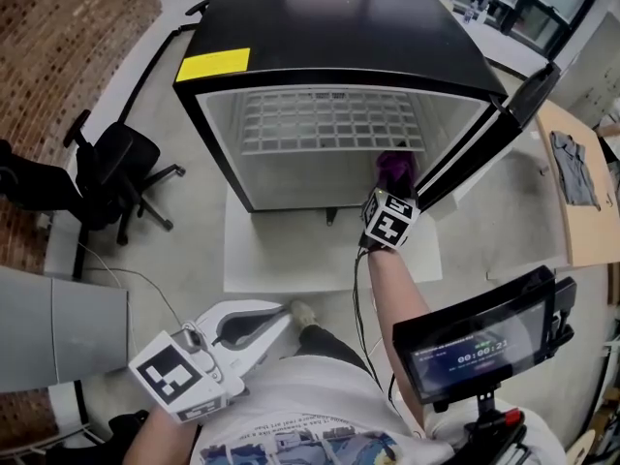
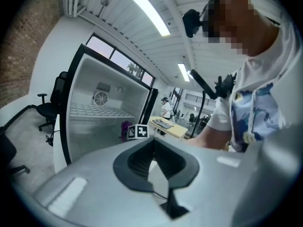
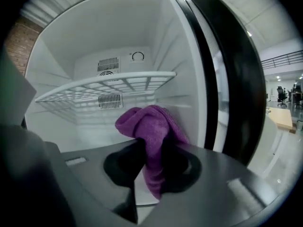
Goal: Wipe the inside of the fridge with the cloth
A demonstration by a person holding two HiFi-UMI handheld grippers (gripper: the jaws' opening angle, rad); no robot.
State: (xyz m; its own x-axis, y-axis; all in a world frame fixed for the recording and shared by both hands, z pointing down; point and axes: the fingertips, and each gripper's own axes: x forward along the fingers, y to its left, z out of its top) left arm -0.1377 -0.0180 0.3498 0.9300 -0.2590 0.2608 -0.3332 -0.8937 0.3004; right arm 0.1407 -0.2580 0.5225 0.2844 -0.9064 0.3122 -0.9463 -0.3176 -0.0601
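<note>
We logged 1 purple cloth pinched between the right gripper's jaws, at the open fridge's mouth, below its 1 wire shelf. The left gripper's jaws met on nothing, well back from the fridge.

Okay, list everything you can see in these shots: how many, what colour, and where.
fridge: one, black outside, white inside, centre of the floor, door open
wire shelf: one, white, inside the fridge
sticker: one, yellow, front left of the fridge top
cloth: one, purple, at the right side of the fridge opening
office chair: one, black, left of the fridge
table: one, light wood, far right
garment: one, grey, on the table
screen: one, black, lower right
left tongs: grey, shut, empty, near the person's body
right tongs: grey, shut on the cloth
</note>
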